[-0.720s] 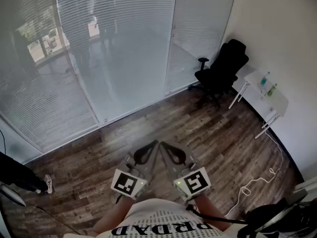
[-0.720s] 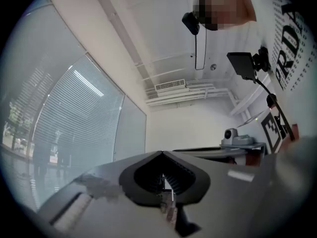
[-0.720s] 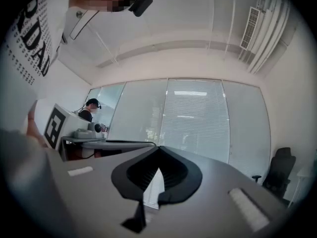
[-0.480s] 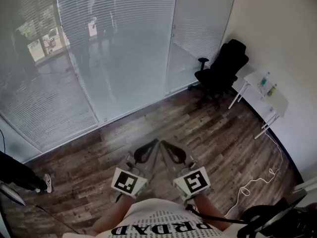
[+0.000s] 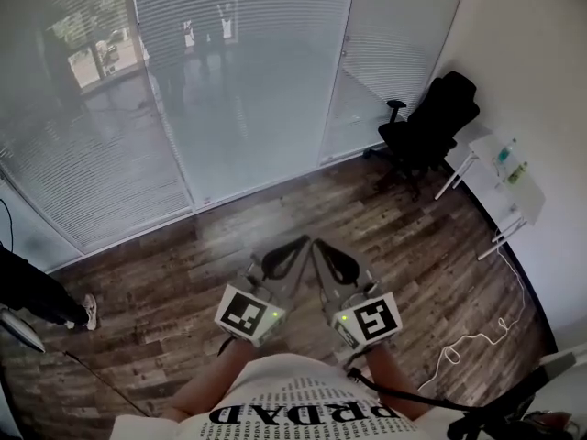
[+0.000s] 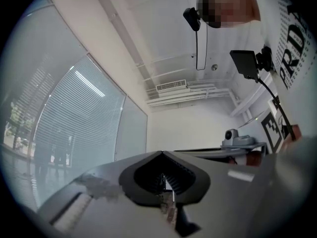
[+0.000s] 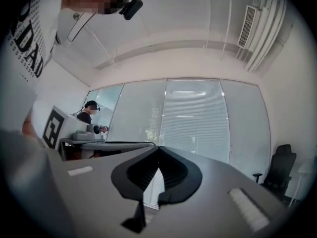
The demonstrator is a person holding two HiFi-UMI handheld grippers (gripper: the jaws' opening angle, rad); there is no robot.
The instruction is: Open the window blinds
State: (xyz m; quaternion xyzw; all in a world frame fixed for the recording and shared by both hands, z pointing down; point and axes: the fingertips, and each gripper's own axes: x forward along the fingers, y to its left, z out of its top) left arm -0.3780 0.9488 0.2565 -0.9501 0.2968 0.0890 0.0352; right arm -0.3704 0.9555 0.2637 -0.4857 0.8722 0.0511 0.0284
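Both left gripper (image 6: pixel 161 153) and right gripper (image 7: pixel 158 148) (empty) have jaws pressed together — window blinds (image 5: pixel 248 81) well ahead.

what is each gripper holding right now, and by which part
Nothing: the left gripper and right gripper both have jaws shut and empty, away from the blinds.

Black office chair (image 5: pixel 426 131) is seen in rm's far right corner, on dark wood-plank floor (image 5: pixel 183 273). Just beside it, a white table (image 5: pixel 528 196) is set against the right wall w/ two bottles (image 5: pixel 505 154) on top. A white cable (image 5: pixel 477 337) is trailed over the floor near the table. At left edge, another person's shoe (image 5: pixel 88 312) & dark trouser leg are seen.
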